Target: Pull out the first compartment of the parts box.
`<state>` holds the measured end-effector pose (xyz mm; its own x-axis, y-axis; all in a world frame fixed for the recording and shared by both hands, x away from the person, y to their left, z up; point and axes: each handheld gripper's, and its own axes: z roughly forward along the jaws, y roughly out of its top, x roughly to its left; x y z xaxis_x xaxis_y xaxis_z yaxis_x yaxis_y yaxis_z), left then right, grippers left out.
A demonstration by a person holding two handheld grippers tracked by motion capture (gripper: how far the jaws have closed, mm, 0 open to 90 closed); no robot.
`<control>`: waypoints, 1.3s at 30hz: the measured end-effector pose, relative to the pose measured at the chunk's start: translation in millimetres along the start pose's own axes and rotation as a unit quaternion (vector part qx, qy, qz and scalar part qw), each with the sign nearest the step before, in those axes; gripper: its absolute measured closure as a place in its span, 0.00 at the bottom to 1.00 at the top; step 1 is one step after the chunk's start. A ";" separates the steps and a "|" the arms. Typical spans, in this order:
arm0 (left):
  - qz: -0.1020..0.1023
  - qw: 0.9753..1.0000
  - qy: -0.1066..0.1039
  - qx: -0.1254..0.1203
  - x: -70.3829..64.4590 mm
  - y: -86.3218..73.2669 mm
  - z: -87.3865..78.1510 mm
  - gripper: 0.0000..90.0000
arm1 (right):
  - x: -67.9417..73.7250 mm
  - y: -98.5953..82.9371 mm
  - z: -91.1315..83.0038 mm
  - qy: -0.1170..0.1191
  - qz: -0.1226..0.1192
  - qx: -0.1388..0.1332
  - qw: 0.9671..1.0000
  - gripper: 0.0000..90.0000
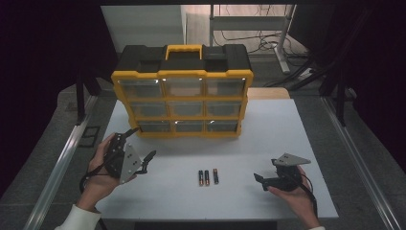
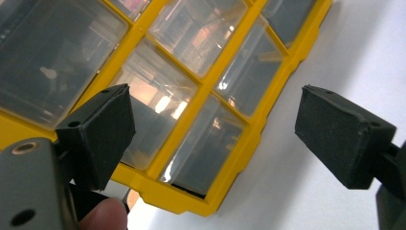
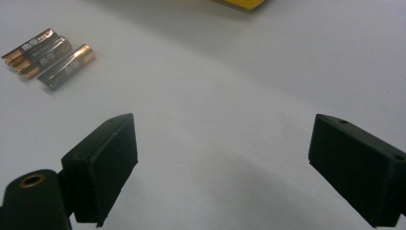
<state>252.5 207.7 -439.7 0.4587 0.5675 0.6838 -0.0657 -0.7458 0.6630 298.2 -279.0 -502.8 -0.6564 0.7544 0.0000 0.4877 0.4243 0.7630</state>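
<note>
Your left claw is spread wide and holds nothing; in the left gripper view its two black pads stand far apart, and one fingertip of your hand shows at the bottom edge. Between and behind those pads you see the yellow drawer box, with its clear drawers very close. The claw does not touch the box, but it is just beside the lower left corner. In the high view your left hand holds this claw tilted, near the left edge of the white counter.

Your right claw is also spread, with nothing between the pads. It hangs low over the bare counter in front of your right hand, and I cannot tell if it touches the surface. Three batteries lie side by side on the counter, between the two claws and well in front of the box. In the right gripper view these batteries are at the upper left, well apart from the claw.

The drawer box stands upright at the back of the counter, with a yellow handle on its black top.
</note>
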 end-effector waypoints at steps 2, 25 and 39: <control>-0.004 1.000 0.001 -0.004 1.5 1.4 1.0 0.16 | 0.1 -0.1 -0.1 0.000 0.001 0.000 1.000 0.11; 0.006 1.000 0.019 -0.024 22.1 17.7 4.5 0.16 | 0.3 -0.6 0.1 0.000 0.001 0.002 1.000 0.11; 0.011 0.999 0.026 -0.024 32.4 22.5 5.9 0.16 | 0.5 -0.8 0.5 0.000 0.001 0.003 1.000 0.11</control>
<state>271.1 207.3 -404.4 0.4104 0.5689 0.7127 -0.1181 -0.7417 0.6602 297.7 -278.6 -503.7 -0.6546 0.7560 0.0019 0.4926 0.4247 0.7596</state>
